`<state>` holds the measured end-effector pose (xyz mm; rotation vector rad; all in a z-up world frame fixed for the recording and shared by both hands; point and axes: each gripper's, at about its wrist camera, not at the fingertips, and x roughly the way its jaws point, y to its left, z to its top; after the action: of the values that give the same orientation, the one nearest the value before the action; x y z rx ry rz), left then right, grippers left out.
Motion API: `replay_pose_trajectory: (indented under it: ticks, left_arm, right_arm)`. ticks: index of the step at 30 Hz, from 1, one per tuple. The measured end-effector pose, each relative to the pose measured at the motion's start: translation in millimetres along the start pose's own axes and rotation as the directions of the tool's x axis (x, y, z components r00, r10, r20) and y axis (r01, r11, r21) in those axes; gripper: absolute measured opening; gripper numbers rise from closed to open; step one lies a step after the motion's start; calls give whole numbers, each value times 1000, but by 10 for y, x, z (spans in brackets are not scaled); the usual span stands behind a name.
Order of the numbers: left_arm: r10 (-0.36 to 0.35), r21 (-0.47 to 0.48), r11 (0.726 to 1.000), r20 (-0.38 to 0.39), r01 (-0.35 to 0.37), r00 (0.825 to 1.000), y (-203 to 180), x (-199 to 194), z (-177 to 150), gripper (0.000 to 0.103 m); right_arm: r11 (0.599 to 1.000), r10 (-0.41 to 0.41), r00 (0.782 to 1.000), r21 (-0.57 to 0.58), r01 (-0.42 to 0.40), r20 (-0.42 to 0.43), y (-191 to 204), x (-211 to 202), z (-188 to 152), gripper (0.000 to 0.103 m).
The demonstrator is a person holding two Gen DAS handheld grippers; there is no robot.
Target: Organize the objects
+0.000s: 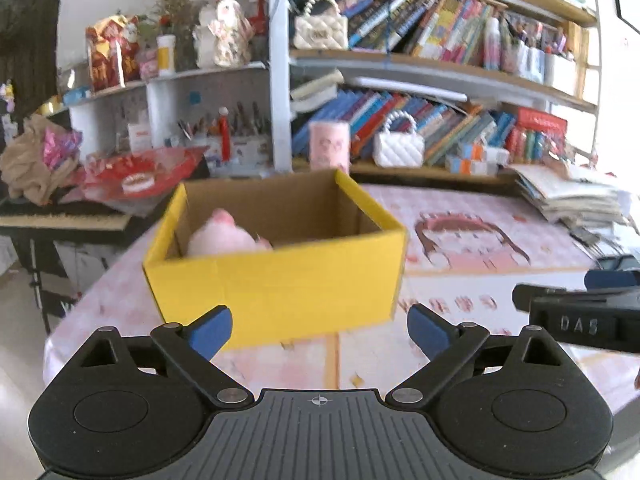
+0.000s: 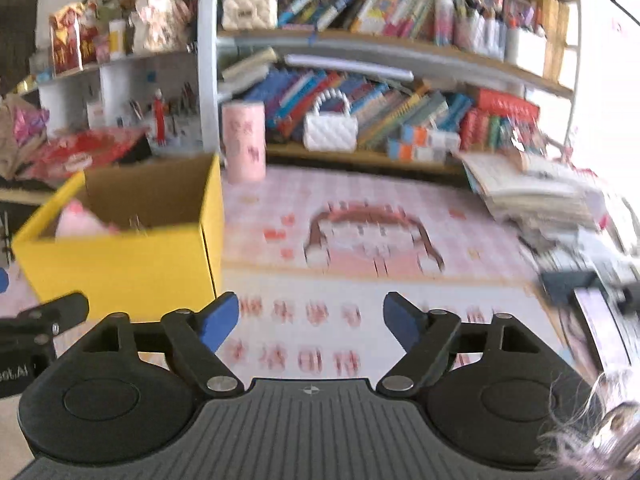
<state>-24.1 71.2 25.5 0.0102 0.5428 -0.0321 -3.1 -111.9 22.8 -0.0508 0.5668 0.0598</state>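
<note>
1. Two grippers are in view, and neither holds anything. The left gripper (image 1: pixel 319 330) has its jaws spread wide in front of the box (image 1: pixel 280 276). The right gripper (image 2: pixel 311 322) has its jaws spread wide over bare table (image 2: pixel 460 296).
2. Box location: near the left edge of the table, open side up. A pink plush (image 1: pixel 224 236) lies inside it, against the left wall. Stowing of that item is judged complete.
3. Step in hand, as a judgement: between placements, with both tools free to collect the next item.
4. Candidates for the next pick: the pink cylinder (image 2: pixel 244 142) standing at the far edge of the table, just behind the box, and the paper stack (image 2: pixel 532 196) at the far right corner. A furry item (image 2: pixel 600 432) shows at the lower right of the right wrist view; blur prevents identification.
5. Next move requirement: align the open jaws on either side of the chosen item, close them, then carry it over the box rim.
6. Legible writing: "DAS" on the right tool body (image 1: pixel 580 326), seen from the left wrist view. Red characters printed on the table cover are too blurred to read. Book spines on the shelf (image 1: pixel 440 64) are likewise unreadable.
</note>
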Motion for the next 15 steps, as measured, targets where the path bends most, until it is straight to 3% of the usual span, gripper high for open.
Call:
replay_pose_trajectory:
  ticks: [10, 15]
  left_arm:
    - [-51, 20, 998, -51, 53, 997, -215, -18, -110, 96]
    - [-57, 55, 997, -60, 60, 997, -398, -52, -136, 96]
  right_arm:
    - [986, -158, 985, 40, 160, -68, -160, -277, -400, 103]
    - [973, -218, 972, 58, 224, -89, -298, -341, -479, 103]
